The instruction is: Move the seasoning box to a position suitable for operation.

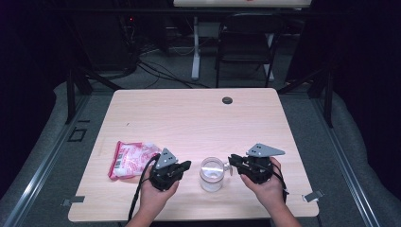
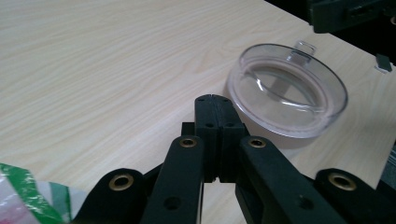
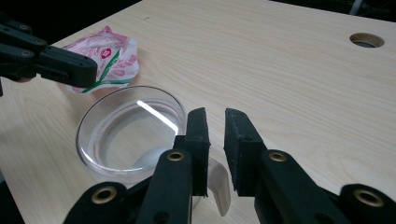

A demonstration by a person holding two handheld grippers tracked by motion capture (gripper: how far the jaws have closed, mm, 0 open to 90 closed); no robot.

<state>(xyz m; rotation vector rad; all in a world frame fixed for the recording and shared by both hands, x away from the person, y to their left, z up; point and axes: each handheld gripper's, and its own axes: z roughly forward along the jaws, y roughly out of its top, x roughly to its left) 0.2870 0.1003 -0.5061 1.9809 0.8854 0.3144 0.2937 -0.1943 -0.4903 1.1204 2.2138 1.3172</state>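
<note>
A clear glass mug [image 1: 211,173] stands near the table's front edge, between my two grippers. My left gripper [image 2: 215,99] is shut with nothing in it, its pads pressed together, a short way left of the mug [image 2: 287,91]. In the high view the left gripper [image 1: 186,165] lies just right of a pink and white packet [image 1: 130,158]. My right gripper [image 3: 215,116] is at the mug's right side. The mug's handle [image 3: 220,186] fills the narrow gap between its jaws, low down behind the tips. The mug [image 3: 126,130] looks empty.
The packet [image 3: 109,58] lies flat at the front left of the wooden table [image 1: 189,118]. A round cable hole [image 1: 227,100] sits near the far edge. Beyond the table stand a dark folding chair [image 1: 246,42] and floor cables.
</note>
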